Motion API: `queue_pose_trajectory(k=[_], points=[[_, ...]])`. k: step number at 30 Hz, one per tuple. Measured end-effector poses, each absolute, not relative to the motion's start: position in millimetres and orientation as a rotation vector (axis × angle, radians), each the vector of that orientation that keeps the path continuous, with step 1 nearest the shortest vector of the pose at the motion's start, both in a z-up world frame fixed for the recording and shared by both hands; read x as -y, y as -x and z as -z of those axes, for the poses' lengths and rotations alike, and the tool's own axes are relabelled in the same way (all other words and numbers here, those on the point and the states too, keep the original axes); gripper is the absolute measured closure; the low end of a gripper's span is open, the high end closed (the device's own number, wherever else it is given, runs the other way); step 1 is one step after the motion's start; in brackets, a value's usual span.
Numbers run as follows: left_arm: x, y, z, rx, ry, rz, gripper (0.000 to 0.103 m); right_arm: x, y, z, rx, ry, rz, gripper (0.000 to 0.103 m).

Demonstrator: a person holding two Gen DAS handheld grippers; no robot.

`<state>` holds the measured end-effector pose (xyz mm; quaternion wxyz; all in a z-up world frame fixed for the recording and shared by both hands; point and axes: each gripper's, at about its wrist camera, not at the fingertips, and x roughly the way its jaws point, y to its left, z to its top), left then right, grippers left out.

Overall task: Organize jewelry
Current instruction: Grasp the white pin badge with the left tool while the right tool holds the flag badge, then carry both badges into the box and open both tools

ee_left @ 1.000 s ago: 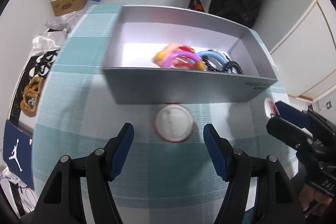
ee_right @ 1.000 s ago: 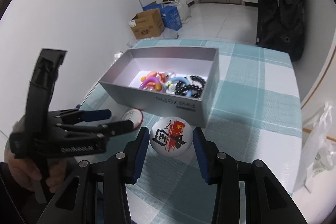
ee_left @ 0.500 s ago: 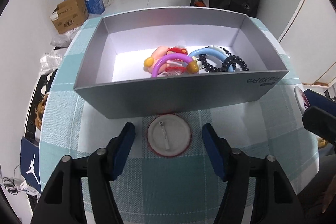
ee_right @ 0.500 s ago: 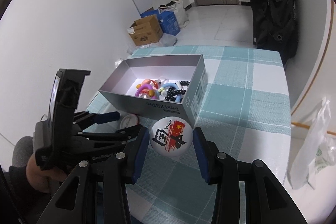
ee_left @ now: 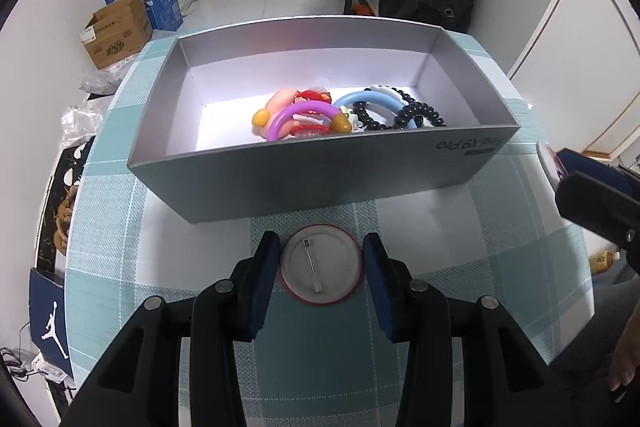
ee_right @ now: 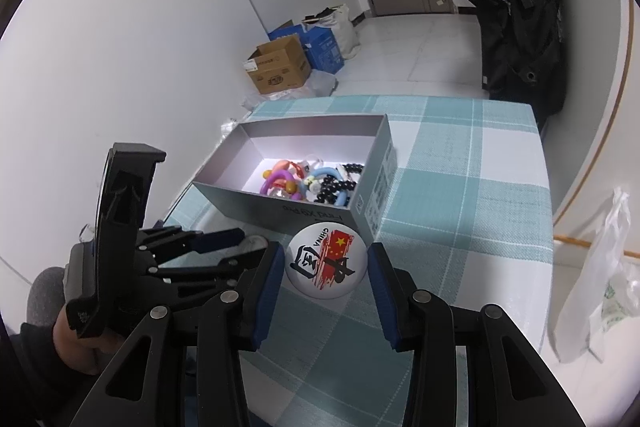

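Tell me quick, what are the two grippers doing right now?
Left gripper: closed around the face-down pin badge on the table.
Right gripper: holding the China flag badge above the tablecloth.

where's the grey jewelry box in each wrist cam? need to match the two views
Left wrist: grey box fills the centre, long side wall facing the camera, just beyond the jaws.
Right wrist: grey box sits centre-left, seen corner-on, up and left of the CHINA badge.
Shared landmark: the black bead bracelet at the box's right end.
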<state>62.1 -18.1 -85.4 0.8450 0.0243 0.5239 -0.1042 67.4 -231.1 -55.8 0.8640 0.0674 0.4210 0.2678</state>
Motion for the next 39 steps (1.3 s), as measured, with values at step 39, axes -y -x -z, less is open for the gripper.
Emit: queue_pose_trajectory(k=[39], points=[[-11.0, -62.4, 11.2, -0.831, 0.118, 0.329, 0.066, 204.8, -99.7, 30.0, -0.829, -0.222, -0.588, 0.061]])
